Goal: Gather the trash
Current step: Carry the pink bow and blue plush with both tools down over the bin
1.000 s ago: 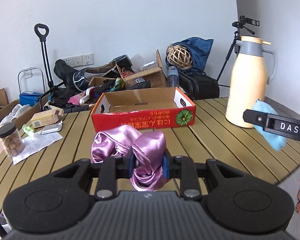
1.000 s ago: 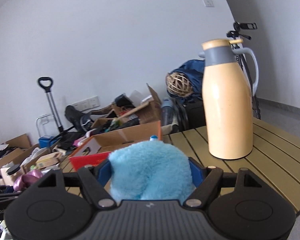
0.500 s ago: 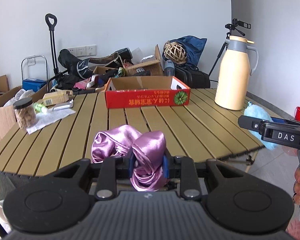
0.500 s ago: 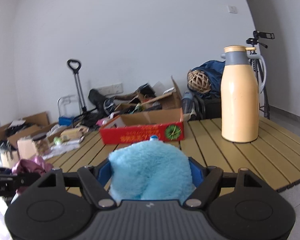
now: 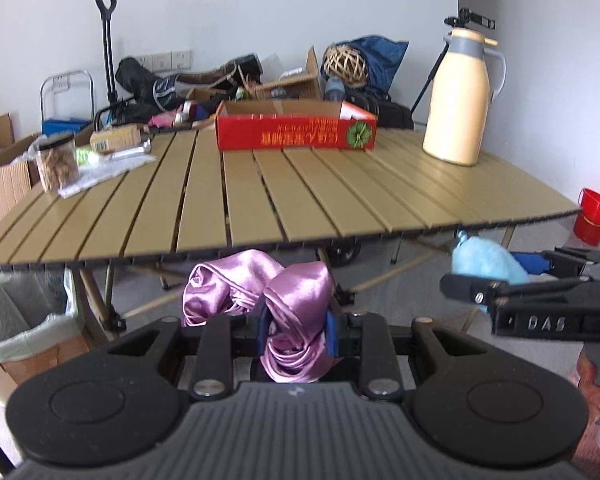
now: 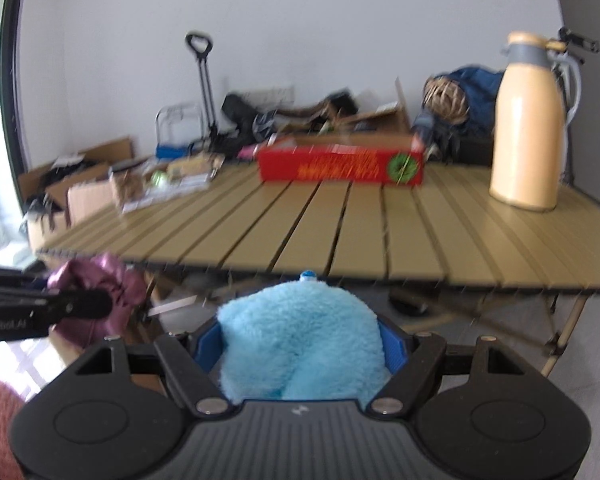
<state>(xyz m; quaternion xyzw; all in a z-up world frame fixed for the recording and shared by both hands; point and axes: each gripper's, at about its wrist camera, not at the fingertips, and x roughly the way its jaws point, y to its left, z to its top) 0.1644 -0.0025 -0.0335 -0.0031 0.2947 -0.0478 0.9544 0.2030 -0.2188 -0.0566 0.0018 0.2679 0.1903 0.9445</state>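
Both grippers now back off the table (image 5: 340, 184), left gripper (image 5: 296, 330) clamping purple satin cloth (image 5: 260, 284), right gripper (image 6: 300, 354) clamping blue fluffy cloth (image 6: 300, 340)

The right-wrist view is motion-blurred, so the print on the red box (image 6: 340, 166) and the clutter behind it are unreadable.

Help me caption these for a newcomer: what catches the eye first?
A shiny purple satin cloth pinched in the left hand-held gripper, and a fluffy light-blue plush item clamped in the right hand-held gripper, both below the slatted tan table's near edge.
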